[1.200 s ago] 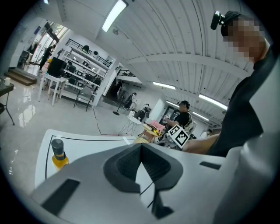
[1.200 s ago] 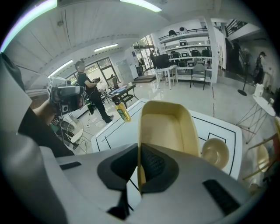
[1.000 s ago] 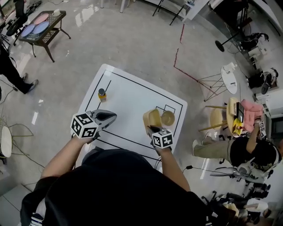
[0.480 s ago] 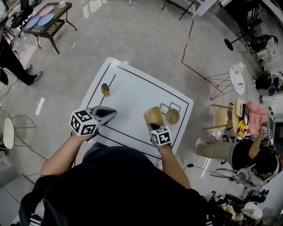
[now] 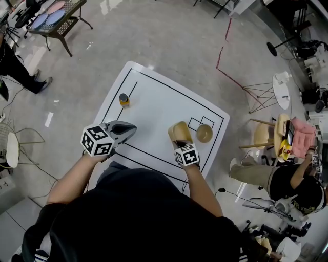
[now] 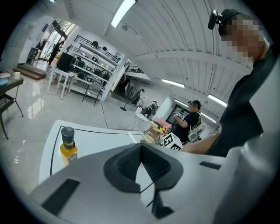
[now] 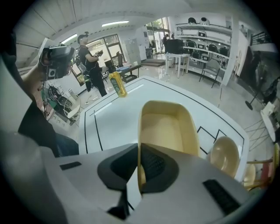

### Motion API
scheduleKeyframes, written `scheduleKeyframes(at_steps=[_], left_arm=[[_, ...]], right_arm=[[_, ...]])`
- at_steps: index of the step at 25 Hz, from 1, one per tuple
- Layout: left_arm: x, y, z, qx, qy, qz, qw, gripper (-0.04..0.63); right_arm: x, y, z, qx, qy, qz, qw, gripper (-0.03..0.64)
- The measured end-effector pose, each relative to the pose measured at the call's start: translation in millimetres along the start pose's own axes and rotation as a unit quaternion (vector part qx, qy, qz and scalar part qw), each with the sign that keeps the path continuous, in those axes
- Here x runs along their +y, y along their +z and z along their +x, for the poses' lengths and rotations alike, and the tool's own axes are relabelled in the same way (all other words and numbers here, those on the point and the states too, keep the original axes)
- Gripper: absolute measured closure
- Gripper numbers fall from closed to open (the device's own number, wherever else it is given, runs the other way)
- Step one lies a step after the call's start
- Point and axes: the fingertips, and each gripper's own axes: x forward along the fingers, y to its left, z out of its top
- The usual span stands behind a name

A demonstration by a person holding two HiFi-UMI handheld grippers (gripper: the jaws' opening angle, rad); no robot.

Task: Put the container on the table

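Bench [image 5: 154, 102]: white, black-lined.
Right gripper [image 7: 139, 175]: clamped on cream rectangular plastic container [image 5: 180, 132] by its rim.
Change: container sunk nearer bench; release looks next.
Left gripper [image 6: 141, 157]: closed, empty.

Bright, even indoor light from ceiling strip lights [image 6: 124, 9]; the glossy floor [image 5: 169, 36] carries pale glare and the white worktop [image 5: 159, 107] reads bright. Shadows are soft. Both gripper views bow strongly and darken toward their round edges
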Motion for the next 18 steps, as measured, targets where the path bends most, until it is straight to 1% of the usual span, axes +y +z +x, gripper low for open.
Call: scheduleKeyframes(at_steps=[7, 18], left_arm=[[5, -3, 2, 0.006, 0.005, -0.006, 0.9999, 0.588], [6, -8, 7, 0.015, 0.002, -0.013, 0.9998, 0.588]], right_arm=[[-4, -5, 15, 0.016, -0.005, -0.024, 1.0, 0.606], [-2, -12, 36, 0.044, -0.02, -0.076, 0.996, 0.606]])
